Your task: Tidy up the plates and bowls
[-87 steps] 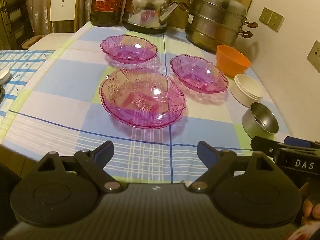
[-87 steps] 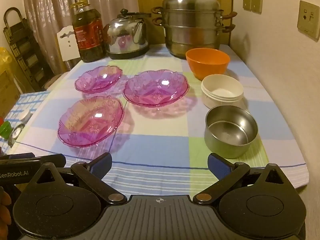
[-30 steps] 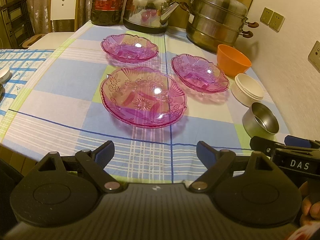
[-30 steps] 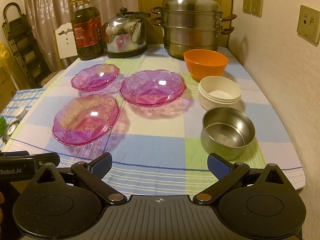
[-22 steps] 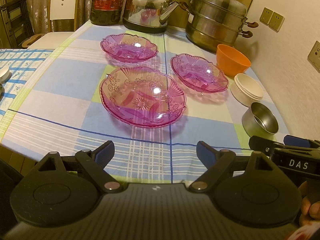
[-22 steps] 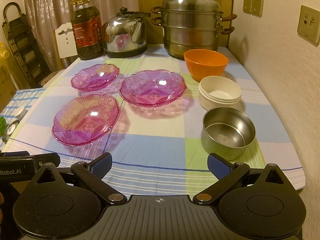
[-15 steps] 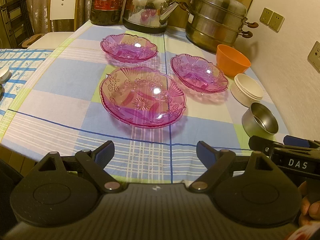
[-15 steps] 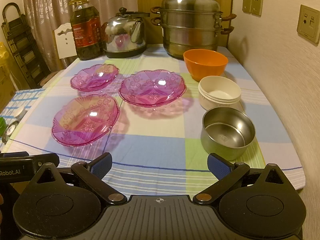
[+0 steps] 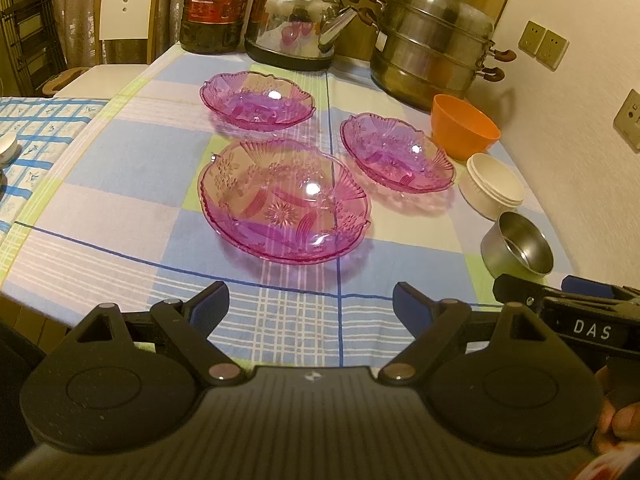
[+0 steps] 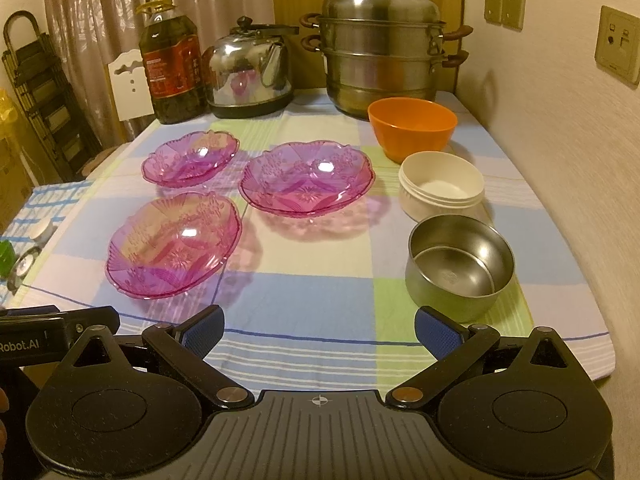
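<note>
Both my tools are hanging over the near edge of the desk (image 10: 320, 288) — left tool (image 9: 310, 304) spread wide with nothing in it, right tool (image 10: 318, 330) the same. Three pink glass plates sit apart from each other on the checked cloth: the near plate (image 9: 282, 200), the far plate (image 9: 258, 100) and the right plate (image 9: 396, 152). Along the wall side there's an orange bowl (image 10: 412, 126), a white bowl (image 10: 442, 188) and a steel bowl (image 10: 460, 266) in a row — none stacked.
</note>
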The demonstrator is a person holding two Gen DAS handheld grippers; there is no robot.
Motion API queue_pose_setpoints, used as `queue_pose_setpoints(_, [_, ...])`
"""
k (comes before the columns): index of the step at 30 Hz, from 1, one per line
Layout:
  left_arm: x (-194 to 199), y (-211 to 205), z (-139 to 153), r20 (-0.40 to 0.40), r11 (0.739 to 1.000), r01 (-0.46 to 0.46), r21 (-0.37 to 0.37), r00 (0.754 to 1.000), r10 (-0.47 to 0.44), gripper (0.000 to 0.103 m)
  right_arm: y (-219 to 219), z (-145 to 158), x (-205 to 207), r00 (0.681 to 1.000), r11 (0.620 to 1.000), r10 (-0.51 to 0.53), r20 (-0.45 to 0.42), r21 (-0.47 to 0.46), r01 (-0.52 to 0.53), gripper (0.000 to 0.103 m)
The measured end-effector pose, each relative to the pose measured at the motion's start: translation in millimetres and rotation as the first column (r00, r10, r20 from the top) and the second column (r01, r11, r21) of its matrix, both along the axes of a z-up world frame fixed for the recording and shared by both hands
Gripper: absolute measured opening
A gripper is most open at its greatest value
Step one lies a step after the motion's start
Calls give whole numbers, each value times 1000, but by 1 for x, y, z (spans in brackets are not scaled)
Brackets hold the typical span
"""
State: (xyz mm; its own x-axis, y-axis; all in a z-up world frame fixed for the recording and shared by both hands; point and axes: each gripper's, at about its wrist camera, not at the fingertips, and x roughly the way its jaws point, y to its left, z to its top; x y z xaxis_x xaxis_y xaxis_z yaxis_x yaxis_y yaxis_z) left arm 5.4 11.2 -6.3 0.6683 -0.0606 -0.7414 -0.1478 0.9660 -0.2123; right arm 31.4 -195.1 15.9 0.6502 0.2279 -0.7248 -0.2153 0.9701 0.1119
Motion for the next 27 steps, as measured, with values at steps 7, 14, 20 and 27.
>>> queue_pose_setpoints(7, [0, 11, 11, 20, 1000, -21, -18, 1000, 21, 87, 2, 9, 6, 1000, 1000, -10, 13, 29, 10, 101])
queue_pose_setpoints(14, [14, 42, 8, 19, 997, -60, -49, 998, 61, 87, 19, 8, 25, 1000, 994, 20, 15, 111, -21, 101])
queue_pose_setpoints(20, [43, 72, 2, 43, 994, -93, -54, 994, 96, 87, 39, -5, 57, 999, 983, 35, 16, 180, -37, 101])
queue_pose_setpoints(27, [83, 80, -19, 51, 995, 7, 96, 999, -12, 87, 60, -35, 101, 998, 978, 48, -40, 205, -39, 82])
